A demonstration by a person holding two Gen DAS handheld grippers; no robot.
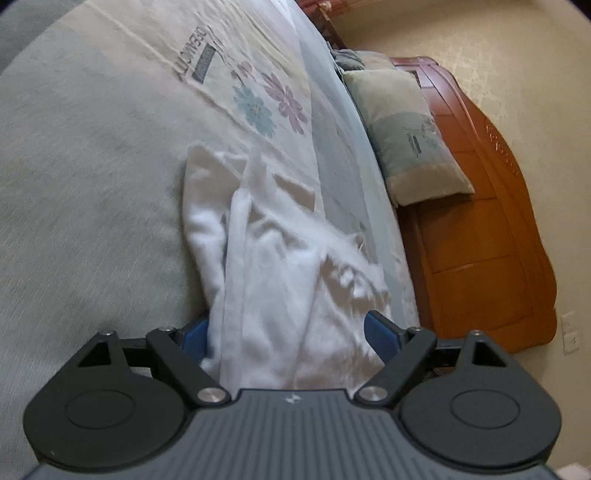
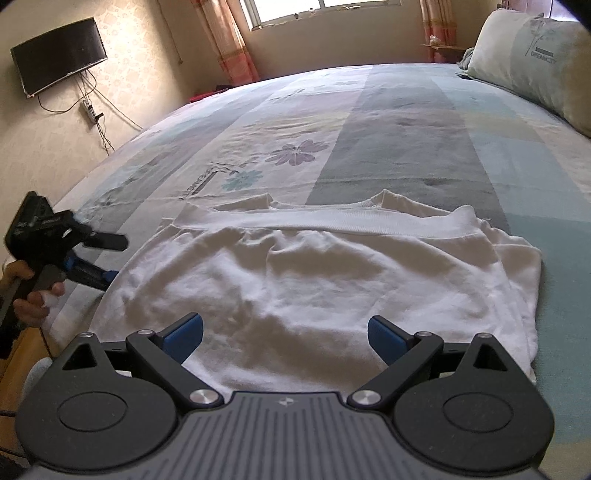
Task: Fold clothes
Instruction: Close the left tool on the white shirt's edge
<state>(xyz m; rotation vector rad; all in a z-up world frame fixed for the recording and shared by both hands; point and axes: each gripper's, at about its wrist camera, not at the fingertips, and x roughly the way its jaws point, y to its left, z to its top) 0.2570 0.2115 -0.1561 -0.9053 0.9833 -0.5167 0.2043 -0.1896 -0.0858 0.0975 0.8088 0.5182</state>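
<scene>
A white garment [image 2: 314, 280] lies on the bed, its ribbed hem band folded across the far side. In the right wrist view my right gripper [image 2: 286, 334] hovers open over the garment's near part, with nothing pinched between its blue pads [image 2: 184, 332]. A hand holds my left gripper [image 2: 116, 258] at the garment's left edge, fingers apart. In the left wrist view, which is rolled sideways, the white garment [image 1: 280, 258] bunches between the wide-spread jaws of the left gripper [image 1: 288, 334]. The cloth partly hides one blue pad [image 1: 195, 334].
The bed has a flowered patchwork sheet [image 2: 406, 122] and a pillow [image 2: 532, 55] at the far right, by the wooden headboard [image 1: 480, 240]. A wall TV [image 2: 59, 55] with hanging cables, and a curtained window [image 2: 325, 11], lie beyond the bed.
</scene>
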